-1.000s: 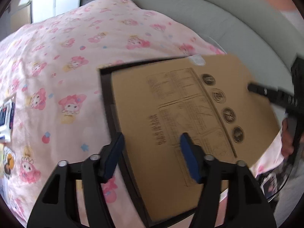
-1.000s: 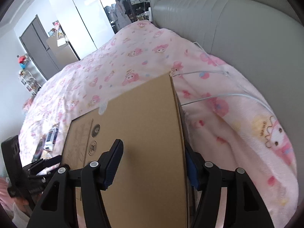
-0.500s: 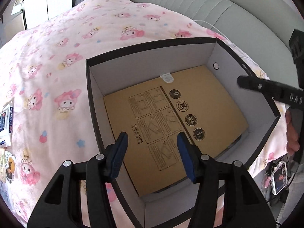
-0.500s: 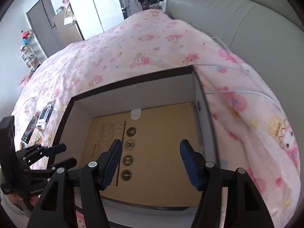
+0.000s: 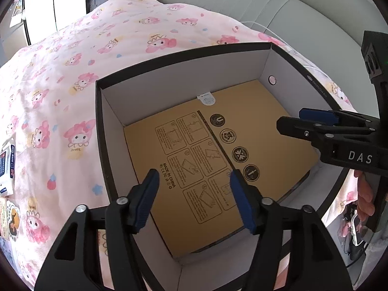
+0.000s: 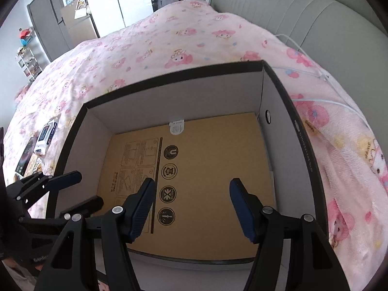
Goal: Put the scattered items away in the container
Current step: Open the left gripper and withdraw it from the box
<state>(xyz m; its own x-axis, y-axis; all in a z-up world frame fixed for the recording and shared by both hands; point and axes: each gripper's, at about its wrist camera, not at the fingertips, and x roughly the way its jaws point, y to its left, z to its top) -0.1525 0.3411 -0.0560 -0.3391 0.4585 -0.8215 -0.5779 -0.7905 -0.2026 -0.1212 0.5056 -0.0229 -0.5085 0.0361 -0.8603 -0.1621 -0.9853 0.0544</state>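
a black-rimmed box (image 5: 264, 70) with white walls sits open on a pink cartoon-print bedspread (image 5: 72, 72), a flat brown cardboard piece (image 6: 206, 169) lying on its floor. the left gripper (image 5: 194, 194) hovers above it, its jaws having just been opening, nothing between them. the right gripper (image 6: 191, 206) hovers half open, also empty. scattered packets (image 6: 44, 135) lie beside the box. the cardboard seems stowed; next comes reaching for the packets.

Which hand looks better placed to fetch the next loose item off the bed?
Left, probably. The loose packets lie on the pink blanket beyond the box's left wall, the side where the left tongs hang open and empty. The right tongs are empty too, but over the far side.
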